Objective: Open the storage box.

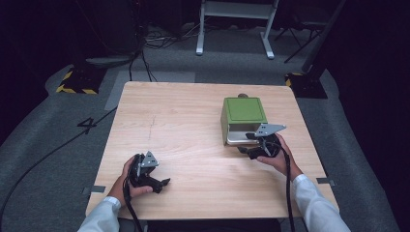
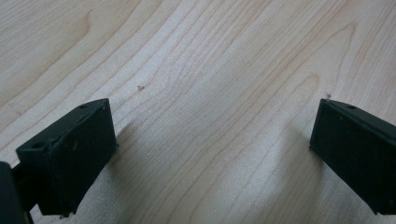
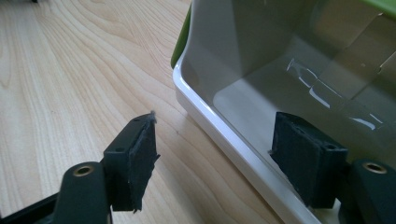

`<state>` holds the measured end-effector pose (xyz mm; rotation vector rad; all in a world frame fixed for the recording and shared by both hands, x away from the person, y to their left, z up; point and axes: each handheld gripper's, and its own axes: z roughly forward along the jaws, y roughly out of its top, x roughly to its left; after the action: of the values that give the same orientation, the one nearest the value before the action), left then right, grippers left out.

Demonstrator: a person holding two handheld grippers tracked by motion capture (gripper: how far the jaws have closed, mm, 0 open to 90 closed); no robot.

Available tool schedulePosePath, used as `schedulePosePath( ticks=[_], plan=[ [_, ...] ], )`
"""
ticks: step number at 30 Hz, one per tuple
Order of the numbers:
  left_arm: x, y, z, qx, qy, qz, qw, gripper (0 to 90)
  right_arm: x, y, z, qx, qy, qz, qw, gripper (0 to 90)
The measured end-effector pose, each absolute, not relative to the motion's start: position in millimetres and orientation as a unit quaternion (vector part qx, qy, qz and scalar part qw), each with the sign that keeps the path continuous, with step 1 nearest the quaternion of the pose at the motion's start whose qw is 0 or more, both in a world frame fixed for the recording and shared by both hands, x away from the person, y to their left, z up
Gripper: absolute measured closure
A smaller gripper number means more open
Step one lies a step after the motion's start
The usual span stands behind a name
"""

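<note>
Your wooden table (image 1: 193,140) carries one item, a green bin (image 1: 244,121) with a white inner tub, lying on its side near the right edge, roughly midway between the far and near edges. Its mouth faces your side of the table, and its green panel faces up. In the right gripper view the white rim (image 3: 224,135) of the mouth runs diagonally between the jaws, and the tub's glossy inside shows reflections.

Your right gripper (image 1: 258,145) sits at the bin's mouth, in your right hand (image 1: 275,157). Its jaws are spread and straddle the white rim: one pad lies inside the tub, the other outside over bare wood. Neither pad presses on the rim; a clear gap shows on both sides. Nothing is gripped.

Your left gripper (image 1: 154,181) rests low over the table near the near left corner, well apart from the bin, held in your left hand (image 1: 128,179). In the left gripper view its jaws stand wide apart with bare wood grain between them and nothing held.

Both cables trail back over the near edge along your white sleeves (image 1: 314,203).
</note>
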<state>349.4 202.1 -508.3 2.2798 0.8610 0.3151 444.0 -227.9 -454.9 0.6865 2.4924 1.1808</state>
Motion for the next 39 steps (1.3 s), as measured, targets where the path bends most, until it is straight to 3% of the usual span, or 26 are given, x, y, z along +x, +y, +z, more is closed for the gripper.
schedulePosePath(
  ticks=[10,23,39],
  plan=[
    [349.3,202.1,-508.3,0.874,0.330,0.121,0.336,0.5,447.3,-226.7,-463.7,0.247,0.871,0.399,0.145,32.8],
    [348.8,202.2,-508.3,0.873,0.332,0.122,0.336,0.5,439.8,-240.2,-467.2,0.241,0.876,0.390,0.150,51.8],
    [348.5,202.4,-508.3,0.873,0.333,0.124,0.335,0.5,416.5,-249.5,-470.7,0.207,0.888,0.383,0.151,55.4]
  ],
)
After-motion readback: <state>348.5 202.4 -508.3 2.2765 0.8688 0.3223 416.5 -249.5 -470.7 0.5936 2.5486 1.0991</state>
